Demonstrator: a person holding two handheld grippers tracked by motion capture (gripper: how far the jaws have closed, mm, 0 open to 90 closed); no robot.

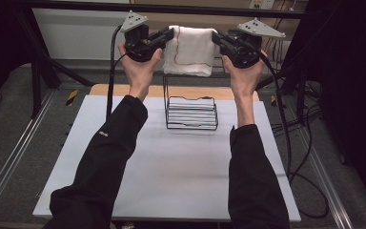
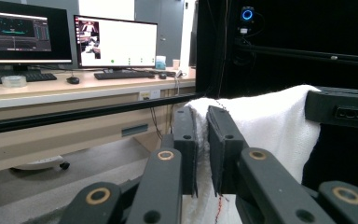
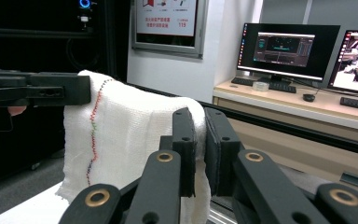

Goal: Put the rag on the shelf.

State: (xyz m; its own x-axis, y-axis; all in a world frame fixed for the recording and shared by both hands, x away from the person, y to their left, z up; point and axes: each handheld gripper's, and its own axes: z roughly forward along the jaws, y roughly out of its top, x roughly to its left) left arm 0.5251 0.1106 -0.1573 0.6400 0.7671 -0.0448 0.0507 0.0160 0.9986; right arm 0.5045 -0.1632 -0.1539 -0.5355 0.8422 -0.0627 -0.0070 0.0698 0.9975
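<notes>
- left claw (image 1: 168, 34) clamped on one top corner of the white towel (image 1: 190, 50), right claw (image 1: 218, 38) clamped on the other; towel hanging folded between them, held up in the air beyond the wire rack (image 1: 191, 113) on the bench (image 1: 171, 167).
- likely step: draping the towel over the rack.
- best done by keeping both claws level and equally far apart, so the top edge stays taut.
- worth lowering slowly and centring the fold over the rack's top bar, releasing only once the cloth rests there.
- red stitched line down the towel.
- wall poster (image 3: 165, 18) with small print, "119" just legible; monitor (image 3: 286, 46) text too small to read.
</notes>
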